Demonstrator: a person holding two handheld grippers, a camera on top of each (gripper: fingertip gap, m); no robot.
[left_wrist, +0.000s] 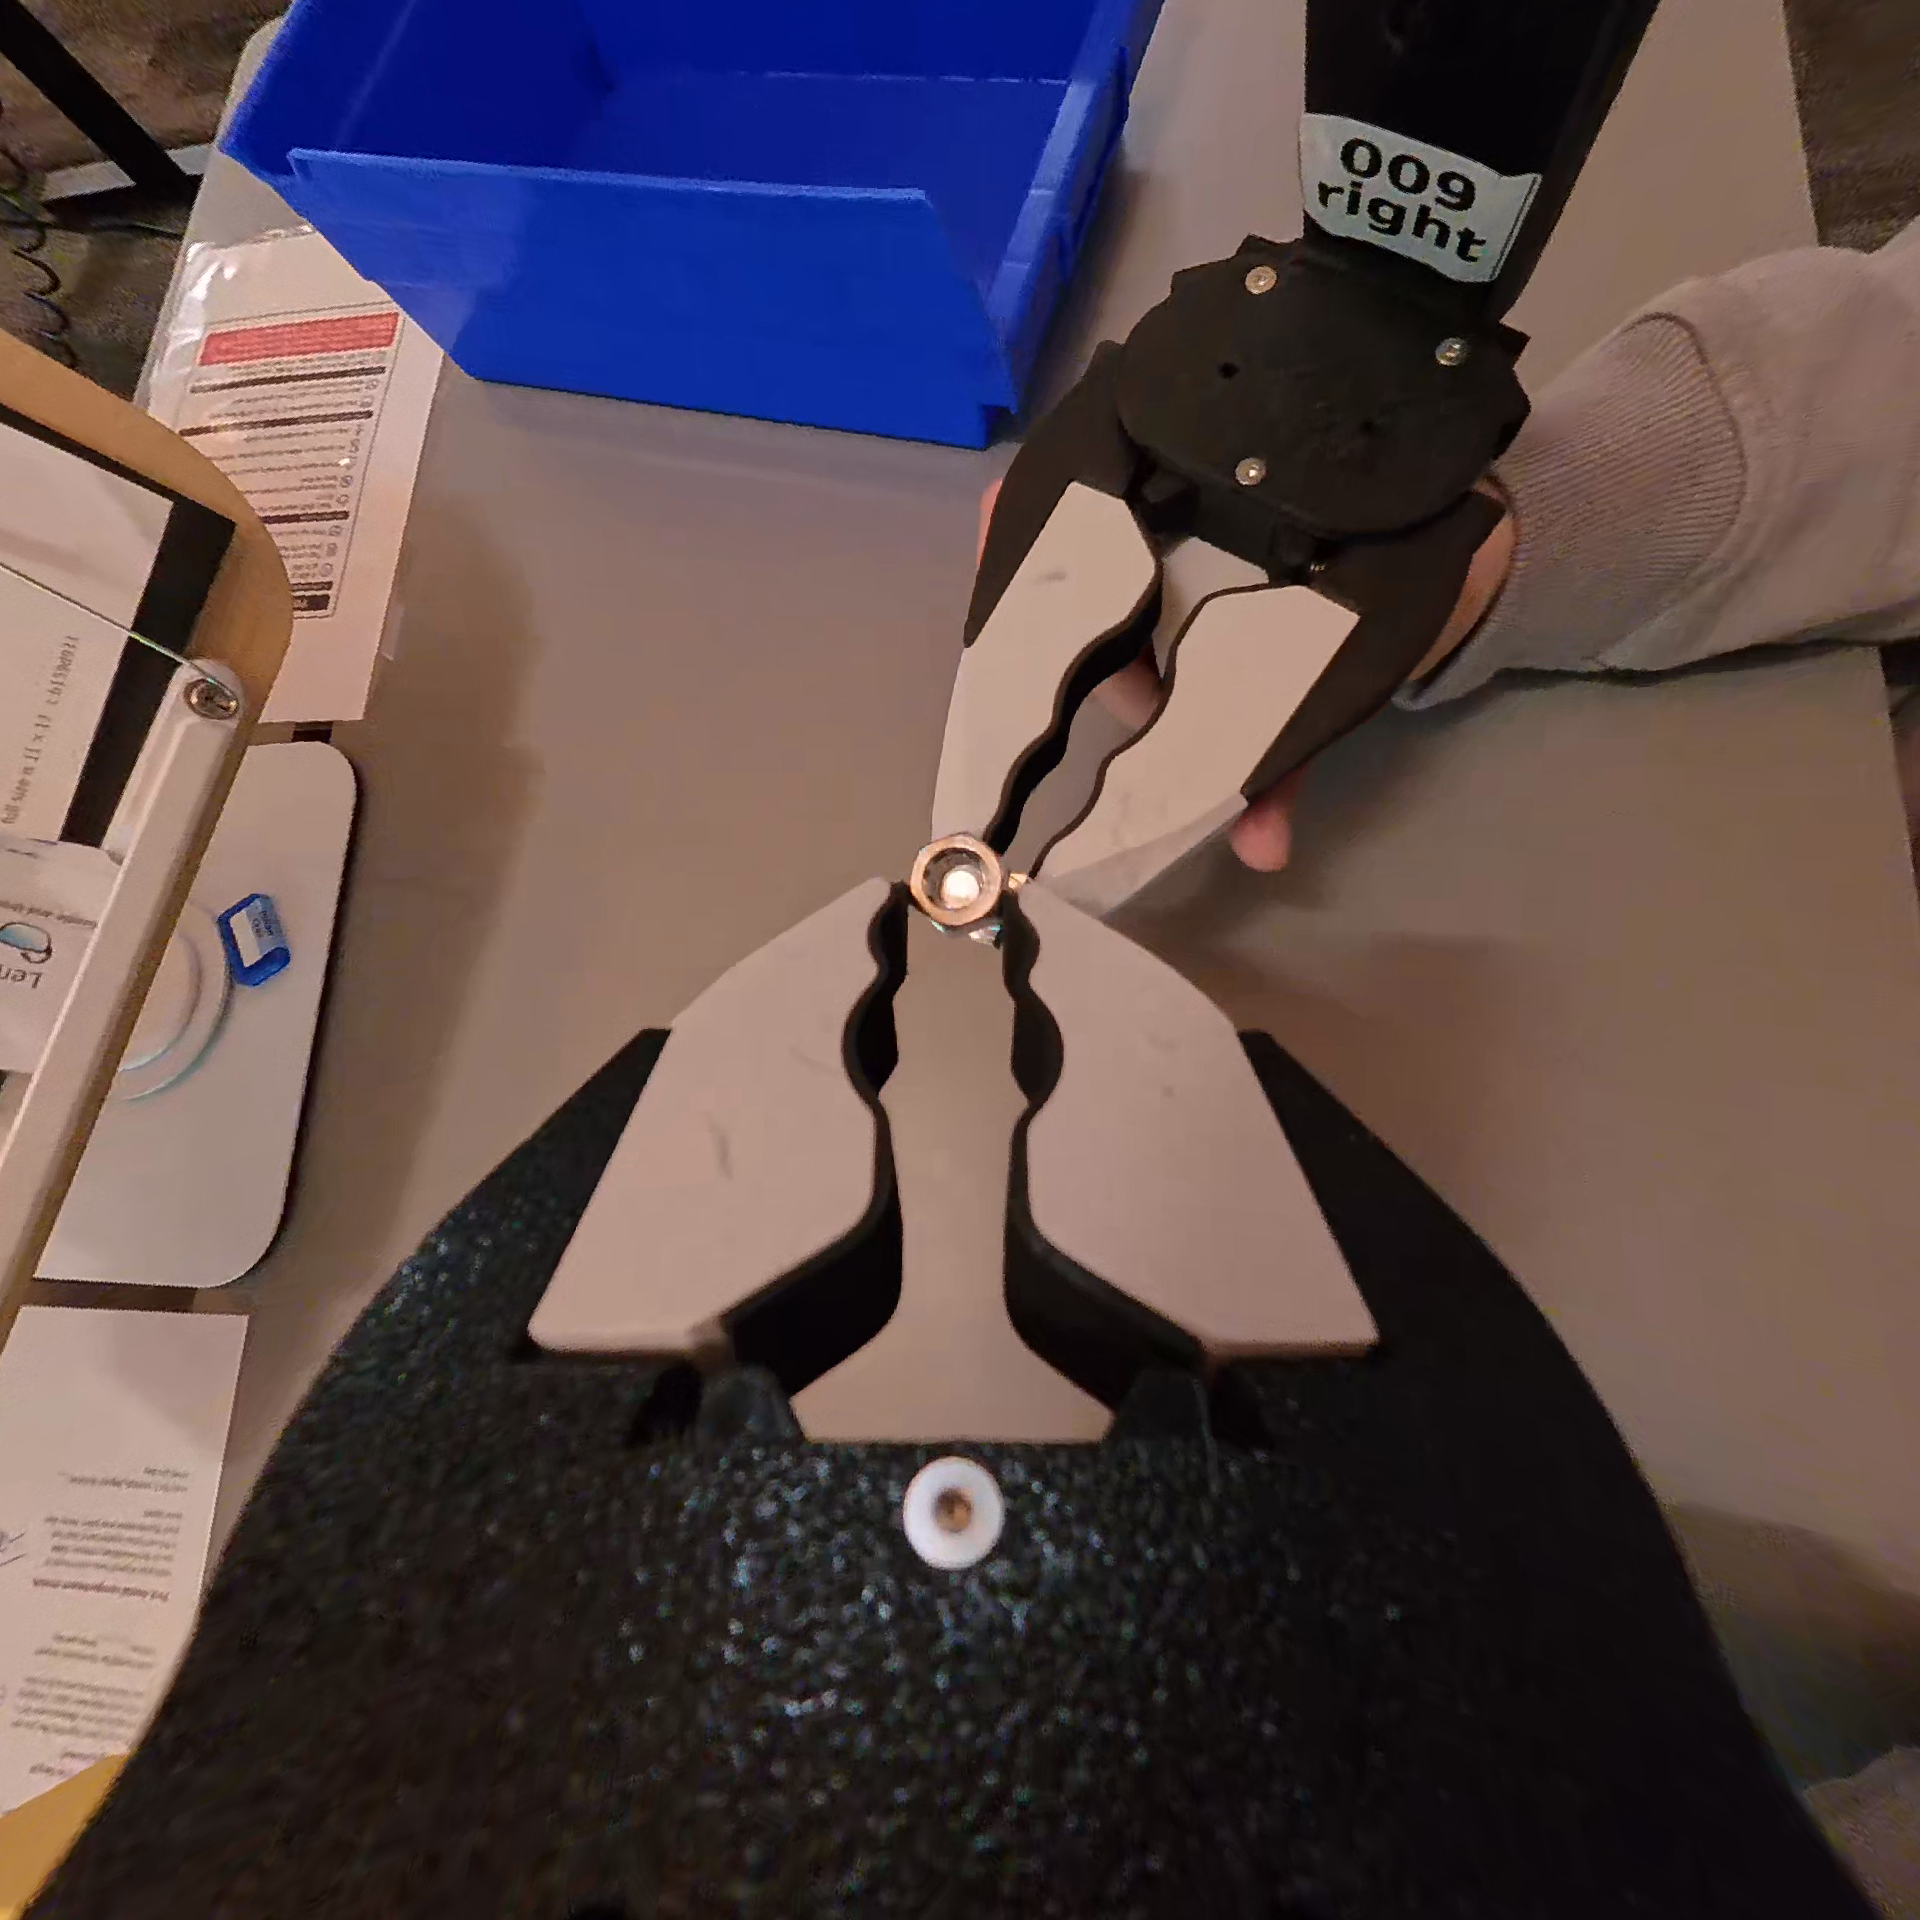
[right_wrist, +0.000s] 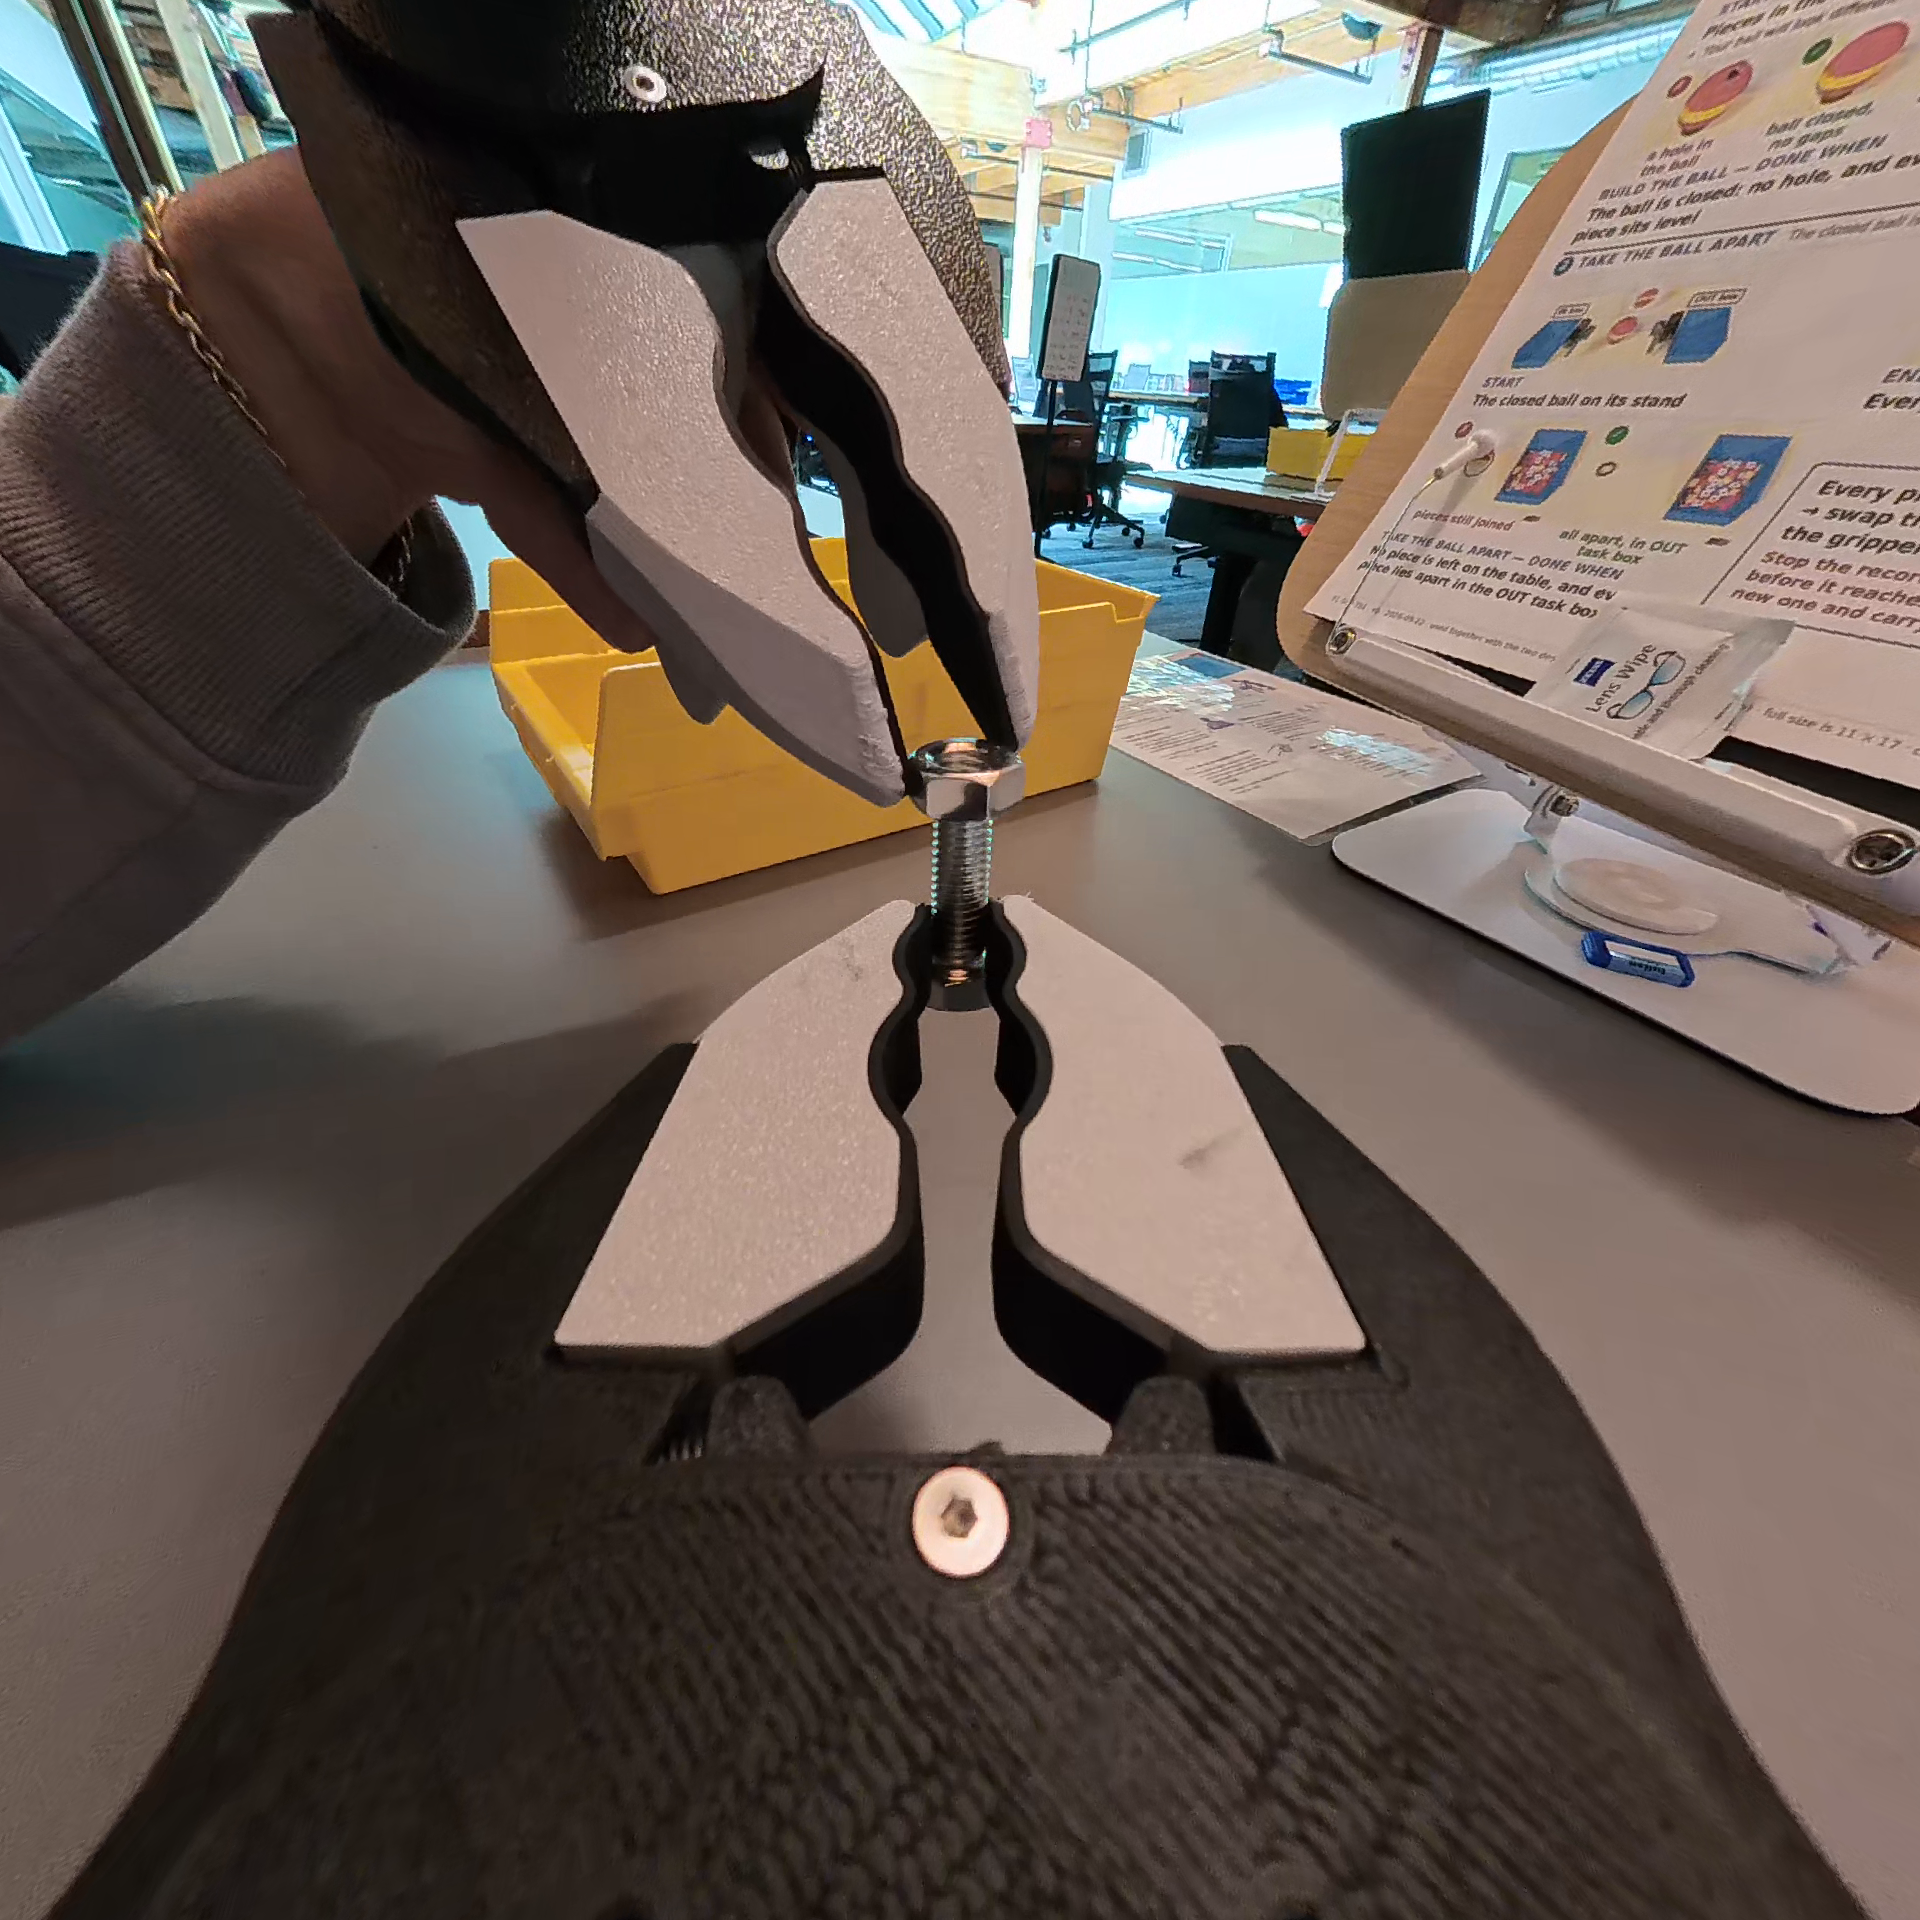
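Left gripper (right_wrist: 961, 774) angles down w/ fingers clamped on 1 nut (right_wrist: 964, 779); right gripper (right_wrist: 958, 940) level, clamping 1 bolt (right_wrist: 961, 883).

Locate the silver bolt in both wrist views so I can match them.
Left wrist view: bolt seen end-on at centre, hex head between the left gripper's fingertips.
Right wrist view: bolt upright at centre, threads between the right gripper's tips.
Shared landmark: small blue clip.
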